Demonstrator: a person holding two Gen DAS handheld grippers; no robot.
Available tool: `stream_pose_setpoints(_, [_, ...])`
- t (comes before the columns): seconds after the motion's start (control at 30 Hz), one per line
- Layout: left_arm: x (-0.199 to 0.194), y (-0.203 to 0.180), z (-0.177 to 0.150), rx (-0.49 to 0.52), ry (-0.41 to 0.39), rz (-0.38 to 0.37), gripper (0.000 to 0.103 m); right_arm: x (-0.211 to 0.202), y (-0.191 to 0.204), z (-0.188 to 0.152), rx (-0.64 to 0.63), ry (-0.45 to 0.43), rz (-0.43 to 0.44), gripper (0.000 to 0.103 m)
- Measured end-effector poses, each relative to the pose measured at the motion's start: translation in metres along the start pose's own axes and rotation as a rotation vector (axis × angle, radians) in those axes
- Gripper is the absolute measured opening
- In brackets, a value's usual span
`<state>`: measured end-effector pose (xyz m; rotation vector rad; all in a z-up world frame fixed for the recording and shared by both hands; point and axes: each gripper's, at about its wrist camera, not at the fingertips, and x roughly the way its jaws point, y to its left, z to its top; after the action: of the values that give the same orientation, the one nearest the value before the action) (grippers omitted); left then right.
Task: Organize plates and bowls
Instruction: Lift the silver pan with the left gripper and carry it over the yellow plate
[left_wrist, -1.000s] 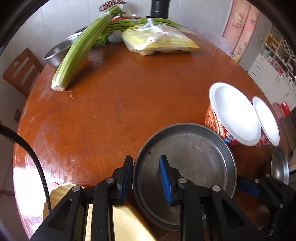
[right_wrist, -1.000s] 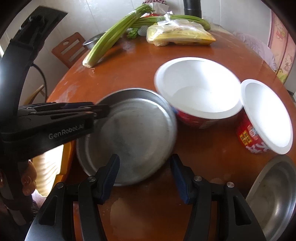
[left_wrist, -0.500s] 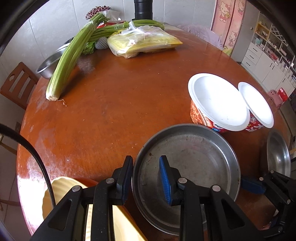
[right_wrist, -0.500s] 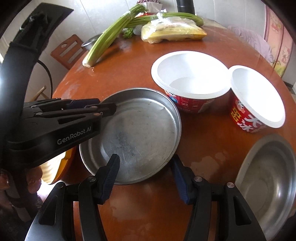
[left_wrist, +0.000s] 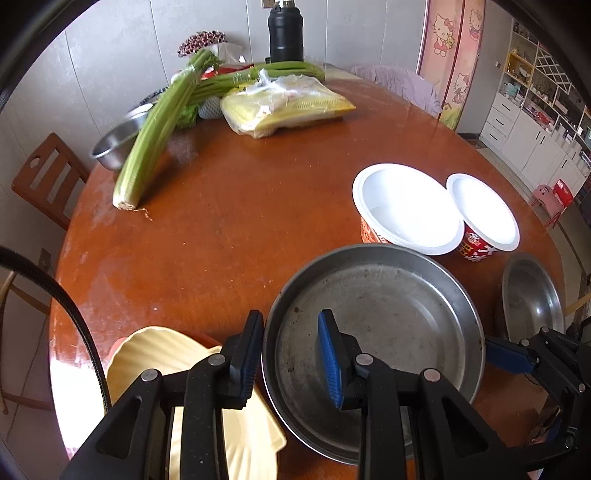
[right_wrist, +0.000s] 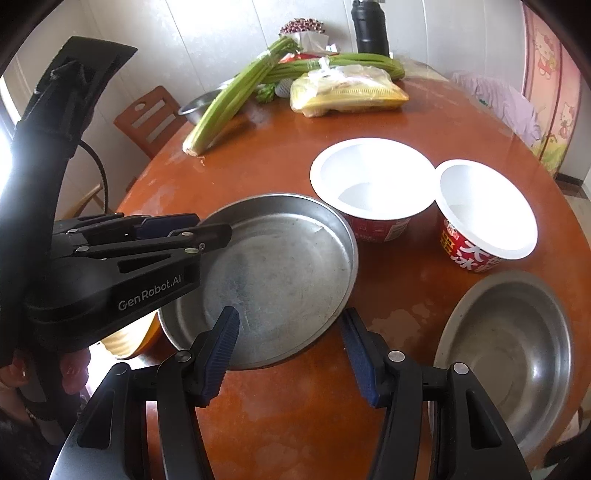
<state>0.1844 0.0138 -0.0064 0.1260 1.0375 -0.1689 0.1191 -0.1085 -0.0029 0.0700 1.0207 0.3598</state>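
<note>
A round steel plate (left_wrist: 388, 314) hangs just above the brown table (left_wrist: 240, 221), with my left gripper (left_wrist: 288, 354) shut on its left rim, one pad outside and one inside. In the right wrist view the same plate (right_wrist: 280, 266) sits ahead. My right gripper (right_wrist: 290, 347) is open, its fingers either side of the plate's near edge without touching it. A cream scalloped plate (left_wrist: 177, 354) with an orange underside lies below the left gripper. Two red noodle bowls (right_wrist: 369, 177) (right_wrist: 484, 210) with white insides stand behind. A second steel dish (right_wrist: 506, 339) lies at the right.
At the far side lie celery stalks (left_wrist: 151, 147), a plastic bag of yellow food (left_wrist: 288, 107), a small steel bowl (left_wrist: 118, 140) and a black flask (left_wrist: 286, 33). A wooden chair (left_wrist: 44, 177) stands at the left table edge. A person's hand (right_wrist: 22, 373) holds the left gripper.
Both grippers have risen and drawn back from the table, and the steel plate has come up with the left one. More of the table and the room is in view.
</note>
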Motion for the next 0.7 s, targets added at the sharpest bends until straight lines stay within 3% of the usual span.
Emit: stream_pose_setpoints(0.7, [-0.057,-0.002,-0.014,-0.035,-0.108,0.037,0.031,-0.039,0.013,-0.005,-0.039,-0.099,0.007,0.06])
